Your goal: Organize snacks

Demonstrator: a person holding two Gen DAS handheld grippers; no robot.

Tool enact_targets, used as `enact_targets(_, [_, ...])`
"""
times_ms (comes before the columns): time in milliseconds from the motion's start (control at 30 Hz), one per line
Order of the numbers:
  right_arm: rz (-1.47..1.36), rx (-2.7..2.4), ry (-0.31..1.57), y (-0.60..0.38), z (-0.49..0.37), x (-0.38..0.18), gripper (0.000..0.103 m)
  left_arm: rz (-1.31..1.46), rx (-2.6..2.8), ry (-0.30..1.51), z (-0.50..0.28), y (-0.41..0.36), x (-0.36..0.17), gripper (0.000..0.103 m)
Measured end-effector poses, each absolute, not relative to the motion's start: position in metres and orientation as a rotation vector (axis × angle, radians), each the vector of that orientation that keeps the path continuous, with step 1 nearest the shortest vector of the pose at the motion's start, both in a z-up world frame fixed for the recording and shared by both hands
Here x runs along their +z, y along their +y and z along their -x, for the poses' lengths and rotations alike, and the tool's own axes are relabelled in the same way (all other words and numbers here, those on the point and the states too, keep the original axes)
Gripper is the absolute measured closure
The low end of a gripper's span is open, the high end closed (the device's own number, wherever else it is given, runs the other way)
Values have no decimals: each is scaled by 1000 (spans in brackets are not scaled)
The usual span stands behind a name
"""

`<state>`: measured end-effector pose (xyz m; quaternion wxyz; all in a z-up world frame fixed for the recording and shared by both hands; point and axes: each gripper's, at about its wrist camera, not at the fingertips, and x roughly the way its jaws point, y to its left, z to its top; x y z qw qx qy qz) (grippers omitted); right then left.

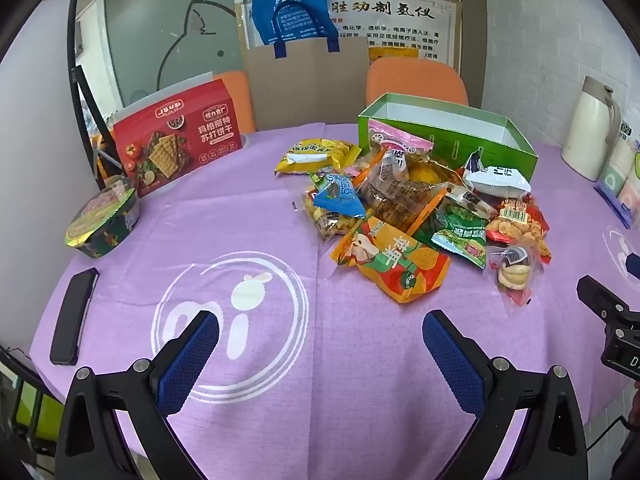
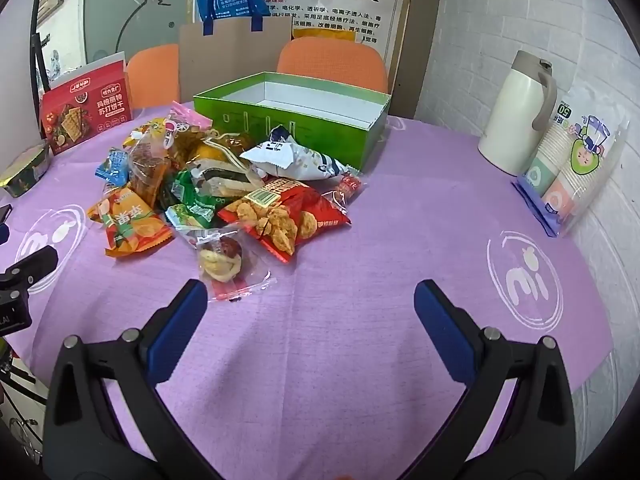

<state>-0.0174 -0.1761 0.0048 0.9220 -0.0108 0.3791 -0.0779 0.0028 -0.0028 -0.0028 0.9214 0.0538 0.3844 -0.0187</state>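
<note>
The fingers (image 1: 188,356) of both grippers stand wide apart and empty above the bench (image 2: 360,340), short of the snack heap (image 1: 404,208) beside the open green box (image 2: 296,128); those light, crinkly, slippery packets probably pinch best at a sealed edge.

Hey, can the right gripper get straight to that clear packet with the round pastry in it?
Probably yes. The clear pastry packet lies at the pile's near edge, just ahead of the open right gripper, with bare purple cloth between.
</note>
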Motion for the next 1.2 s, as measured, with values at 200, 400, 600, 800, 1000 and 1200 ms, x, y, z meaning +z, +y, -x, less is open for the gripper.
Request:
enact_targets(200, [22,-154,782,-178,15,1,0,-105,-41,789,-3,-1,-3,0])
enact_targets(400, [29,-152,790,-175,13,0,0,-92,-38,794,-3,2,-6,0])
enact_targets(600, [26,-153,801,-176,11,-2,0,-84,-30,801,-4,5,-9,0])
enact_targets(800, [24,-153,804,-175,10,-2,0,-76,-25,803,-3,7,-10,0])
enact_targets(1000, [24,-149,805,-175,10,-3,0,-75,-24,803,-4,6,-10,0])
enact_targets(1200, [23,-150,805,-174,10,-3,0,-71,-26,804,-4,5,-9,0])
